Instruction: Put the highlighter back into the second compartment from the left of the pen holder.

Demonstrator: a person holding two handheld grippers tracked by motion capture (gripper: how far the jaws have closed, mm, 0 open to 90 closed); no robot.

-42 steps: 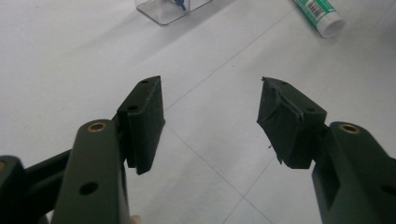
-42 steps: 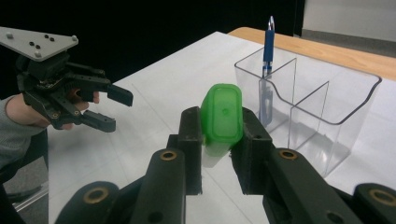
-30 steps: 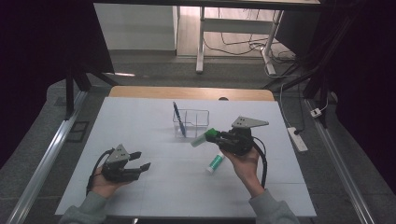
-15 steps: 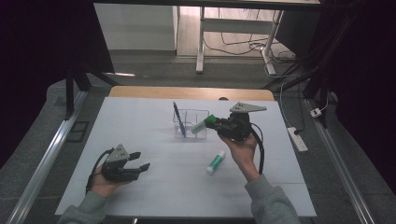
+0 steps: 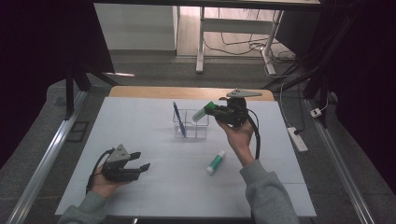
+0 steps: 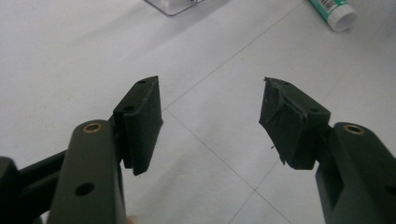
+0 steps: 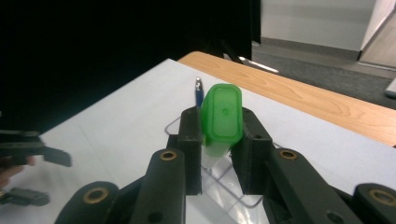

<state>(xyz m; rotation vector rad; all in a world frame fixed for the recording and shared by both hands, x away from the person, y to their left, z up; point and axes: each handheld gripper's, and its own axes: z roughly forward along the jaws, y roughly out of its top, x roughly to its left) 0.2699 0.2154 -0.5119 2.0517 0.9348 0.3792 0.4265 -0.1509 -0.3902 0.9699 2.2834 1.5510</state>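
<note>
My right gripper (image 5: 213,110) (image 7: 221,122) is shut on a green-capped white marker (image 5: 201,113) (image 7: 223,107), held tilted in the air just above the right side of a clear plastic holder (image 5: 191,133) (image 7: 236,199). A blue pen (image 5: 179,119) (image 7: 199,92) stands leaning in that holder. A second green and white marker (image 5: 215,162) (image 6: 334,9) lies flat on the white table in front of the holder. My left gripper (image 5: 140,161) (image 6: 210,112) rests low at the front left, open, with nothing between its jaws.
The white mat (image 5: 154,191) covers a wooden table whose bare edge (image 5: 187,92) (image 7: 299,93) runs along the back. A power strip (image 5: 297,138) lies on the floor to the right. Desk legs and cables stand beyond the table.
The right gripper has carried the green-capped marker up and away from me, to over the clear holder. The left gripper has stayed put.
</note>
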